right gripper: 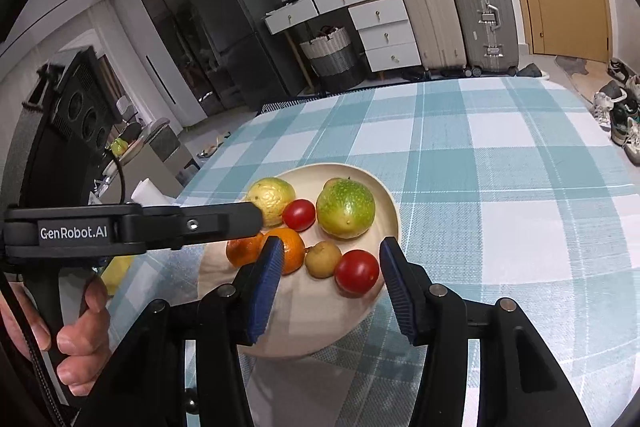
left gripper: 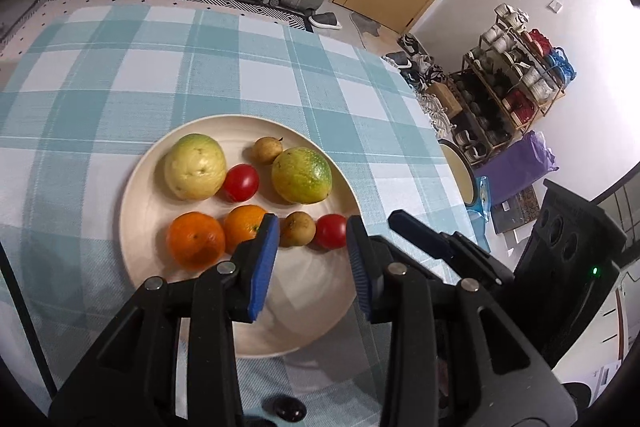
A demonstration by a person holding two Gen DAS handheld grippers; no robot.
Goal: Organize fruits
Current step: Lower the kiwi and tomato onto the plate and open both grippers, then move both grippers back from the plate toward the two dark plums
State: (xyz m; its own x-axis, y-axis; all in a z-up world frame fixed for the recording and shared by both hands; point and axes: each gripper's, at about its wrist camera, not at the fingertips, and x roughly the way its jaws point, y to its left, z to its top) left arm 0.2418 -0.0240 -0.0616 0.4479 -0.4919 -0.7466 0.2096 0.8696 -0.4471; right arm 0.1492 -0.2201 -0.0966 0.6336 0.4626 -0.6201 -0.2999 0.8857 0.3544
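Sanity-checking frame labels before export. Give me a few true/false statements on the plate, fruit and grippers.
1. All the fruit sits on the plate. True.
2. There are three oranges. False: two, side by side.
3. The left gripper holds a tomato. False: nothing is between its open pads.
4. The right gripper is open and empty. True.
5. The tablecloth is plain red. False: blue-and-white check.

black handheld grippers with blue fingers

the left gripper (right gripper: pixel 256 215) is showing white "genrobot.ai" lettering; ribbed blue fingers (left gripper: pixel 264 267) and silver pivot screws are catching light.
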